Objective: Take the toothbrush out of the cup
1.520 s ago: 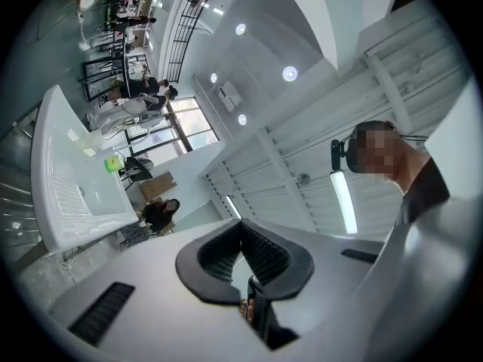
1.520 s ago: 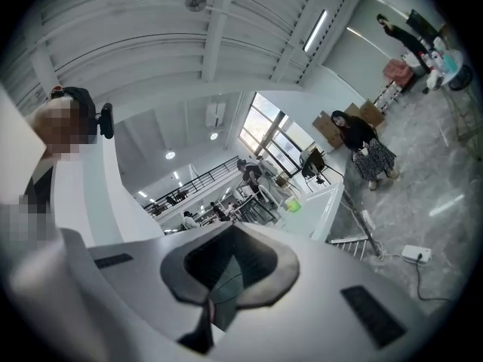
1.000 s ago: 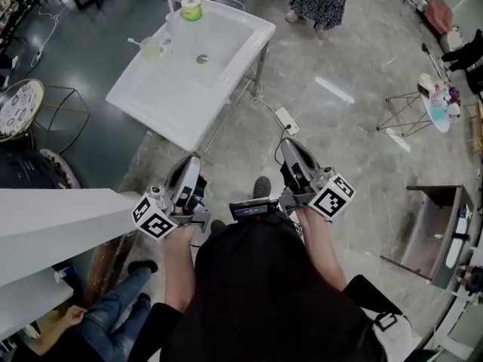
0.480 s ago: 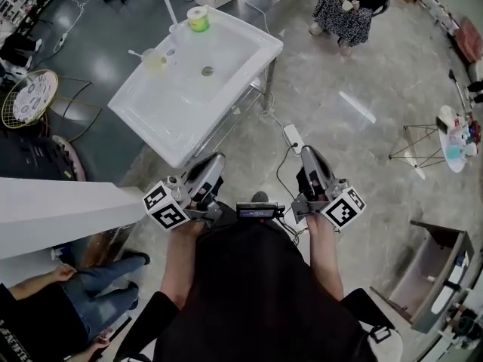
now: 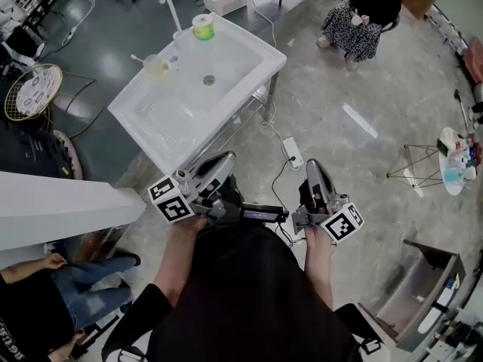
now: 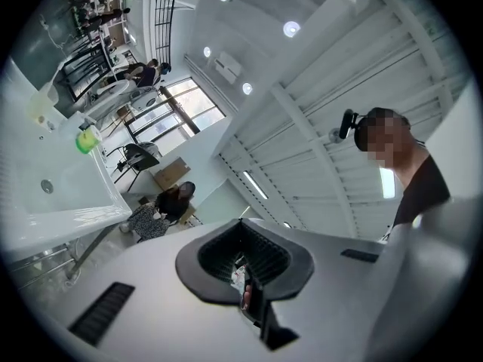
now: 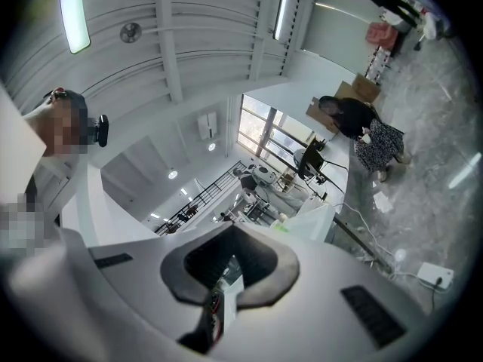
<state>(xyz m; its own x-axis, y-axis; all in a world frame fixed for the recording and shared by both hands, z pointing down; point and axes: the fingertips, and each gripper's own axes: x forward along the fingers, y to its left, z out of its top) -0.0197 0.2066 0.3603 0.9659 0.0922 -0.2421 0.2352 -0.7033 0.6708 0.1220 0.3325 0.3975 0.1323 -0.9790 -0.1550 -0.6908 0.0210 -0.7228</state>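
**Head view.** We locate the cup (image 5: 155, 66) at the upper left of the frame, standing on the far left corner of the white sink surface (image 5: 162, 111). The toothbrush (image 5: 138, 57) stands in the cup, its free end leaning out to the left. A faucet (image 5: 167, 2) and a yellow-green container (image 5: 201, 26) occupy the upper edge of the sink. The left gripper (image 5: 223, 163) and the right gripper (image 5: 313, 166) are held at frame centre, close to the body. Both are well apart from the cup, and the left one sits near the sink's lower corner.

**Left gripper view.** We read the jaws as pressed together with nothing between them. The sink shows at the left edge of the frame, far off the jaw line.

**Right gripper view.** These jaws are likewise brought together and carry nothing. The sink appears small at frame centre, beyond the tips.

**Step in hand.** We judge this to be the approach, with no grasp begun. The next move calls for carrying one gripper over the sink, spreading its jaws, and aligning them on the toothbrush handle above the cup rim. The second gripper may be needed to steady the cup.
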